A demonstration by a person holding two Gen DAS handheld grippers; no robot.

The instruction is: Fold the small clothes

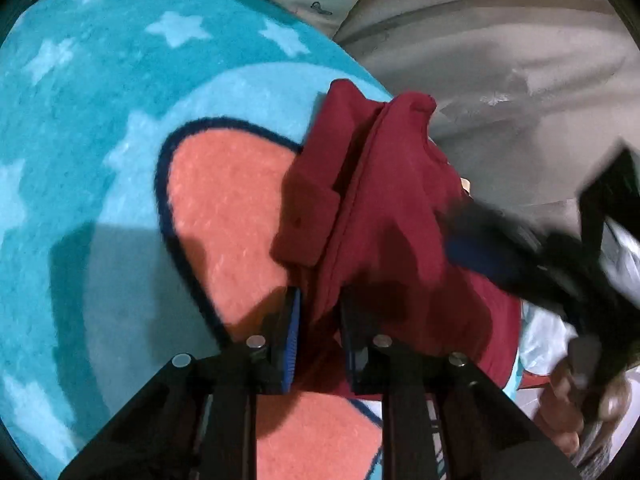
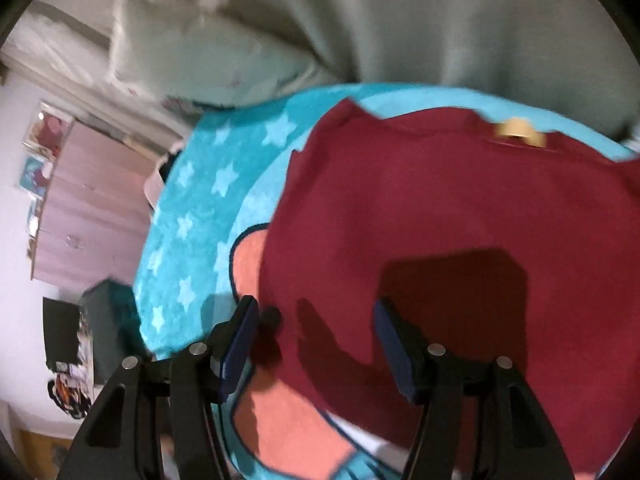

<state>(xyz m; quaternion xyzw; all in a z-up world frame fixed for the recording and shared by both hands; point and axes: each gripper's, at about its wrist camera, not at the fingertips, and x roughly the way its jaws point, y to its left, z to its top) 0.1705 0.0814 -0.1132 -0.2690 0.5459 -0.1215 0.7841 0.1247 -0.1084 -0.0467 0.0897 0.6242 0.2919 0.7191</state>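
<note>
Carrying a sleeve fold across a small maroon top

Nearest the left wrist camera, the left gripper [image 1: 318, 320] has its two blue-padded fingers closed together on a bunched edge of the maroon garment [image 1: 372, 216], cloth pinched between them and rising in a soft ridge. To do this step well, I judge the pinched edge should travel low and straight over the body of the garment, so the crease lands clean and the layer below does not drag.

Just beyond, a cuffed sleeve or hem lies doubled over, its band thick and square-cornered. The knit looks matte and pliant, likely to slump unless laid down flat.

From the right wrist view, the right gripper [image 2: 316, 320] hangs over the garment with its fingers well apart, holding nothing; a pale tag shows at the far neckline. It could press the flat panel to anchor it while the left carries over.

Under the cloth lies a plush turquoise rug [image 1: 100, 80], deep-piled, with pale stars and a coral shape outlined in navy. Farther off, smooth grey bedding [image 1: 500, 60] falls in loose folds.
</note>
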